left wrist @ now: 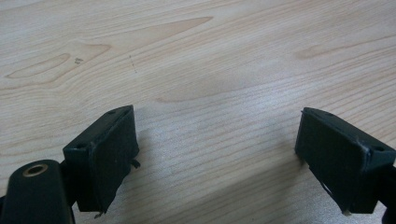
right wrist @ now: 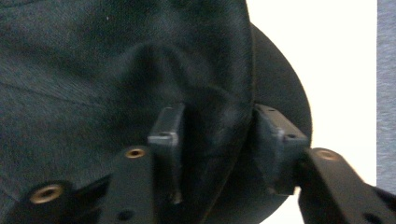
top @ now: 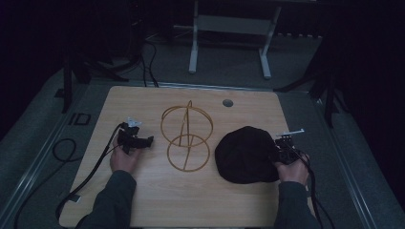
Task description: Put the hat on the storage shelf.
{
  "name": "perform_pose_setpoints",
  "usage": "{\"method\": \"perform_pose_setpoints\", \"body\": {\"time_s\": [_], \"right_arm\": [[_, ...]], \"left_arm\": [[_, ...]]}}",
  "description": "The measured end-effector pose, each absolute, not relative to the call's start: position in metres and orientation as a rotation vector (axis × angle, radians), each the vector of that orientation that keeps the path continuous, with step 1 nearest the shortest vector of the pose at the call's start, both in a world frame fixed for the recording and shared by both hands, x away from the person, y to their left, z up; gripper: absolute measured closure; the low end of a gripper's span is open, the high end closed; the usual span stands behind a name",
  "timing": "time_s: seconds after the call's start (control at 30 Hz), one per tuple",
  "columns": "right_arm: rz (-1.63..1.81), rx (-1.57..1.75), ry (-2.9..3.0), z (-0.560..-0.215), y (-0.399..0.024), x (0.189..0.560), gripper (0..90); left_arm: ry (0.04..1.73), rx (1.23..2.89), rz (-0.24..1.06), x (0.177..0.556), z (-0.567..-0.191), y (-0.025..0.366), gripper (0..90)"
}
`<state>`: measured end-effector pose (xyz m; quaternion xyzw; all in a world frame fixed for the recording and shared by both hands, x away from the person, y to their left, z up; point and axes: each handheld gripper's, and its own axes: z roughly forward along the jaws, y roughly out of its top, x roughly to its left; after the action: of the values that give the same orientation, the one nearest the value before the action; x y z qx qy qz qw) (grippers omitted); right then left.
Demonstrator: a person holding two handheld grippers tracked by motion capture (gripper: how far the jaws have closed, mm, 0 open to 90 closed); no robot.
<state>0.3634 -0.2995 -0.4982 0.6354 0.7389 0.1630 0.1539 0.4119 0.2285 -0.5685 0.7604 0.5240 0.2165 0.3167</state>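
Right hand-held gripper (right wrist: pixel 212 140) pinches the black hat's (right wrist: pixel 93 70) edge between its jaws.

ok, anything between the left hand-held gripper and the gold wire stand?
Nothing visible. The left hand-held gripper is open over bare wooden table, jaws pointing toward the gold wire ring stand beside it. The black fabric cap lies on the stand's far side, at the right hand-held gripper.
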Motion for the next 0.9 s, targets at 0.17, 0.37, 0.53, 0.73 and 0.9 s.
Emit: {"method": "perform_pose_setpoints", "body": {"time_s": [0.17, 0.37, 0.53, 0.73, 0.9], "right_arm": [[0.357, 1.760, 2.127, -0.498, -0.291, 0.367, 70.0], [0.303, 1.746, 2.083, -0.497, -0.289, 0.375, 77.7], [0.328, 1.757, 2.145, -0.492, -0.294, 0.382, 78.5], [0.329, 1.735, 2.212, -0.490, -0.291, 0.388, 78.9], [0.318, 1.718, 2.250, -0.488, -0.287, 0.392, 79.0]], "left_arm": [[1.380, 2.002, 0.570, 0.412, -0.569, 0.229, 12.5], [1.380, 2.002, 0.570, 0.412, -0.569, 0.229, 12.6], [1.379, 2.001, 0.570, 0.412, -0.568, 0.228, 12.6], [1.379, 2.002, 0.568, 0.412, -0.568, 0.229, 12.6], [1.379, 2.002, 0.568, 0.412, -0.568, 0.229, 12.6]]}}
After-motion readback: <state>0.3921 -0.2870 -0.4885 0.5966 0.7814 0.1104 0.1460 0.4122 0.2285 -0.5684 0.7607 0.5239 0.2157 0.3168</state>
